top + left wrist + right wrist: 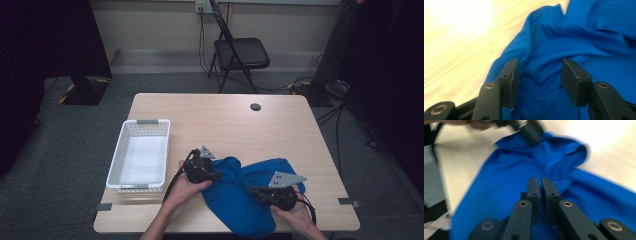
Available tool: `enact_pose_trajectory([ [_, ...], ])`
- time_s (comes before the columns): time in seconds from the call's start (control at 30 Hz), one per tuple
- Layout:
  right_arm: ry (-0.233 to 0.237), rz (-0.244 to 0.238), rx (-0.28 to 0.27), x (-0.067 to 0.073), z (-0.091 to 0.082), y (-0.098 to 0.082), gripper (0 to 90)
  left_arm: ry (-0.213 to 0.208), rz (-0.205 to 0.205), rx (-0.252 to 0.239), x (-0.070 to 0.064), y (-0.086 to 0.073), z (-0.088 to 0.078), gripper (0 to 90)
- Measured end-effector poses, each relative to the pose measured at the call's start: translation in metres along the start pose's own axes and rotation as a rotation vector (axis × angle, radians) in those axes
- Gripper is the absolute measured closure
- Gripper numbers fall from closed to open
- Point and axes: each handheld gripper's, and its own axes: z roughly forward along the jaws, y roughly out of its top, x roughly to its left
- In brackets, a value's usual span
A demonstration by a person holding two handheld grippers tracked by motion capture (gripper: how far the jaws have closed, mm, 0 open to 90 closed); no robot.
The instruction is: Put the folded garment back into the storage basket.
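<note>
A crumpled blue cloth (pixel 240 197) lies on the wooden table (pixel 225 120) near its front edge. My left gripper (pixel 216 175) rests at the cloth's left end. In the left gripper view its jaws (pixel 540 72) stand open, with folds of the blue cloth (pixel 574 37) lying loosely between the pads. My right gripper (pixel 254 190) sits on the cloth's right part, pointing left. In the right gripper view its jaws (pixel 539 181) are shut above the blue cloth (pixel 499 177), and I see no fabric between them. The left gripper (pixel 529 128) appears blurred at the far end of the cloth.
A white slatted basket (pixel 142 122) stands on the table's left side. A small black disc (pixel 255 106) sits near the far edge. A black folding chair (pixel 240 52) stands on the floor beyond the table.
</note>
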Motion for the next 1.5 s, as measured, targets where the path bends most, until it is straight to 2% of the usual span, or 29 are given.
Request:
enact_pose_trajectory([
  [0.07,0.031,-0.014,0.022,0.008,0.003,-0.005,85.7,0.004,0.006,-0.018,-0.001,0.001,-0.003,48.3],
  [0.13,0.04,-0.032,0.049,0.015,0.005,-0.01,85.8,0.009,0.017,-0.049,-0.003,0.003,-0.007,47.5],
  [0.23,0.066,-0.033,0.091,0.019,0.008,-0.018,85.8,-0.005,0.011,-0.1,-0.003,0.005,-0.013,46.7],
  [0.3,0.081,-0.037,0.123,0.02,0.011,-0.023,85.8,0.0,0.02,-0.103,-0.004,0.006,-0.011,45.7],
  [0.43,0.094,-0.05,0.145,0.022,0.009,-0.026,85.8,0.024,0.046,-0.061,-0.007,0.004,-0.002,45.7],
  [0.53,0.074,-0.05,0.145,0.021,0.008,-0.027,85.8,0.069,0.007,-0.001,-0.004,-0.001,0.006,48.4],
  [0.6,0.056,-0.048,0.144,0.019,0.007,-0.027,85.8,0.086,-0.004,0.026,-0.001,-0.006,0.009,54.2],
  [0.67,0.035,-0.041,0.147,0.015,0.006,-0.028,85.8,0.093,-0.014,0.029,0.001,-0.009,0.006,62.2],
  [0.7,0.026,-0.031,0.146,0.012,0.005,-0.028,85.8,0.093,-0.01,0.036,0.001,-0.01,0.005,67.0],
  [0.8,-0.006,0.001,0.143,0.002,0.002,-0.029,85.7,0.097,0.015,0.062,-0.005,-0.015,0.002,74.3],
  [0.87,-0.023,0.024,0.144,-0.004,0.001,-0.03,85.7,0.09,0.041,0.074,-0.012,-0.019,-0.001,75.8],
  [1.03,-0.043,0.047,0.149,-0.009,0.0,-0.029,85.6,0.044,0.066,0.093,-0.023,-0.031,-0.013,77.4],
  [1.2,-0.041,0.046,0.153,-0.008,0.0,-0.029,85.5,-0.017,0.062,0.116,-0.032,-0.044,-0.028,77.5],
  [1.27,-0.046,0.053,0.15,-0.007,0.0,-0.03,85.5,-0.025,0.06,0.129,-0.035,-0.048,-0.034,77.5],
  [1.33,-0.049,0.048,0.145,-0.007,0.0,-0.03,85.5,-0.04,0.045,0.111,-0.036,-0.051,-0.041,77.6],
  [1.43,-0.051,0.053,0.122,-0.008,-0.001,-0.029,85.6,-0.054,0.03,0.011,-0.031,-0.045,-0.053,64.8],
  [1.5,-0.059,0.054,0.097,-0.01,-0.003,-0.026,85.6,-0.074,0.025,-0.049,-0.025,-0.037,-0.057,62.6],
])
